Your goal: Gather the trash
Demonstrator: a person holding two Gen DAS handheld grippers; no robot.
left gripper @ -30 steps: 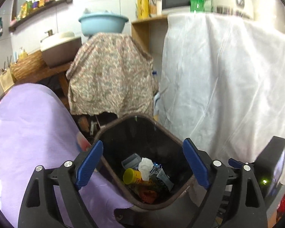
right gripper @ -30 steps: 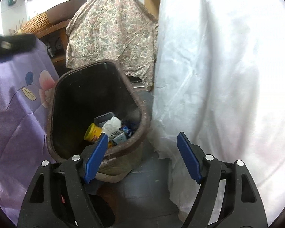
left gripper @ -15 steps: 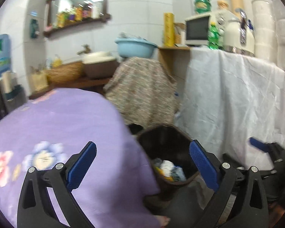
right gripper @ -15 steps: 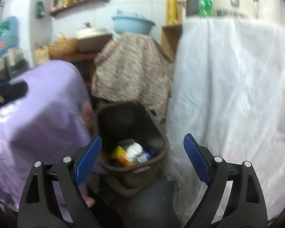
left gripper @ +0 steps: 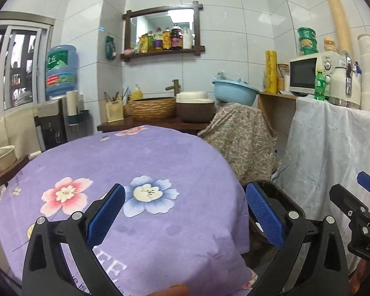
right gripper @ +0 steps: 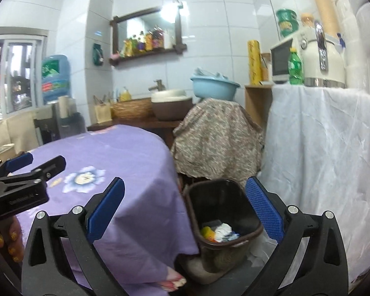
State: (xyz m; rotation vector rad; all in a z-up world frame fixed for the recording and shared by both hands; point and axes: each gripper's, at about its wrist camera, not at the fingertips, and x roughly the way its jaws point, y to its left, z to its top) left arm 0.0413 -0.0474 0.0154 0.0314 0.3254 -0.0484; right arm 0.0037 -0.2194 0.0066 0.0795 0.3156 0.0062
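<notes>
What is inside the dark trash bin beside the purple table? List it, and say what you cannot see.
Inside the trash bin: a yellow container, crumpled white paper and a blue-and-white wrapper, piled at the bottom. Whatever lies beneath that pile is covered, and the near wall hides the floor's front part.

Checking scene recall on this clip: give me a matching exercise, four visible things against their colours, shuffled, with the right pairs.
Things:
1. tablecloth
2. trash bin
3. basin
4. soda bottle

Colours:
A. light blue
B. green
C. purple with flowers
D. dark brown

Pairs: 1-C, 2-D, 3-A, 4-B.

The trash bin stands on the floor beside the table and already holds scraps. The basin sits on a cloth-covered stand behind it, and the soda bottle stands on the white-draped counter.
</notes>
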